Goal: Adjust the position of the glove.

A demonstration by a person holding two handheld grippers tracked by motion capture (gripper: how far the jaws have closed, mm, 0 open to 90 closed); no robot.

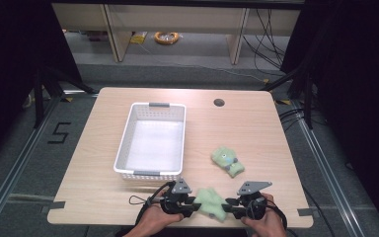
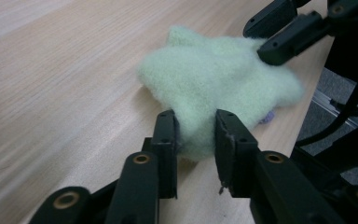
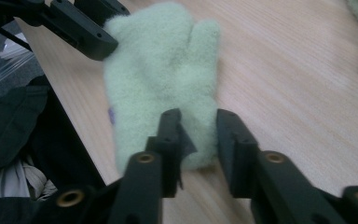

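A pale green fuzzy mitten (image 1: 211, 201) lies flat by the table's front edge, between my two grippers. My left gripper (image 1: 197, 206) comes at it from the left. In the left gripper view its jaws (image 2: 195, 126) pinch one edge of the mitten (image 2: 214, 74), pads pressed into the fleece. My right gripper (image 1: 229, 206) holds the opposite side. In the right gripper view its jaws (image 3: 198, 126) are shut on the cuff end of the mitten (image 3: 163, 70). A second green mitten (image 1: 227, 160) lies farther back on the right, apart from both grippers.
A white plastic basket (image 1: 123, 143) with nothing in it stands left of centre on the wooden table. A round cable hole (image 1: 219, 102) sits near the back edge. The table's front edge runs just under my hands.
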